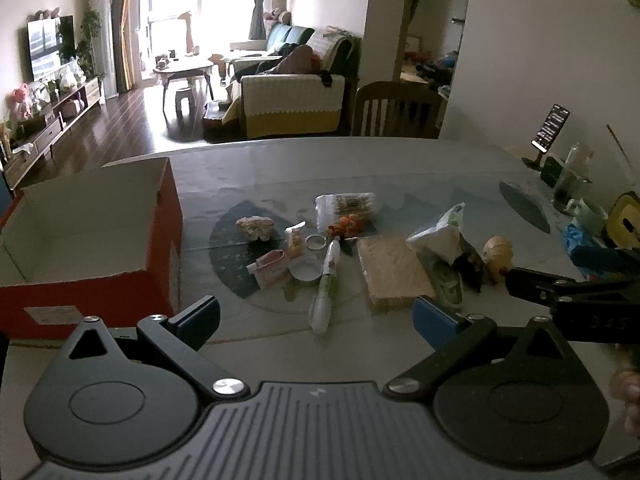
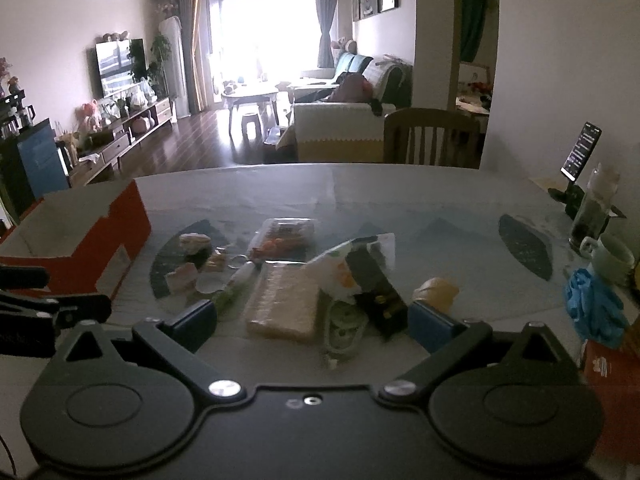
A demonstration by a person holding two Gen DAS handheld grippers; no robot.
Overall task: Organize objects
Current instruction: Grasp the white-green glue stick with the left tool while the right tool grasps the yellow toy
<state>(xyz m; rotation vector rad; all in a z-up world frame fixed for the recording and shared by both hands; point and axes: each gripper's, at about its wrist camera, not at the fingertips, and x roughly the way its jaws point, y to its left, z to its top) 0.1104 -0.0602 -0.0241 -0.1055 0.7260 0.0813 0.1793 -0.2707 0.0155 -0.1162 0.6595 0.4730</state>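
Both grippers empty, spread wide: left gripper (image 1: 316,316), right gripper (image 2: 312,320); clutter sat mid-worktop (image 1: 400,160); open red box (image 1: 160,264) was left, probably the bin.

Phone (image 2: 581,151) propped on stand at bench's far right; mug (image 2: 611,258) and blue gloves (image 2: 594,308) nearby; chair (image 1: 396,110), sofa (image 1: 292,100), TV (image 1: 50,46) beyond.

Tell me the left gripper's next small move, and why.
Probably ease the left gripper forward and down onto the white-green tube. Both grippers are open and empty, the tube lies nearest, right between its fingers, and the open red box waits beside it on the left.
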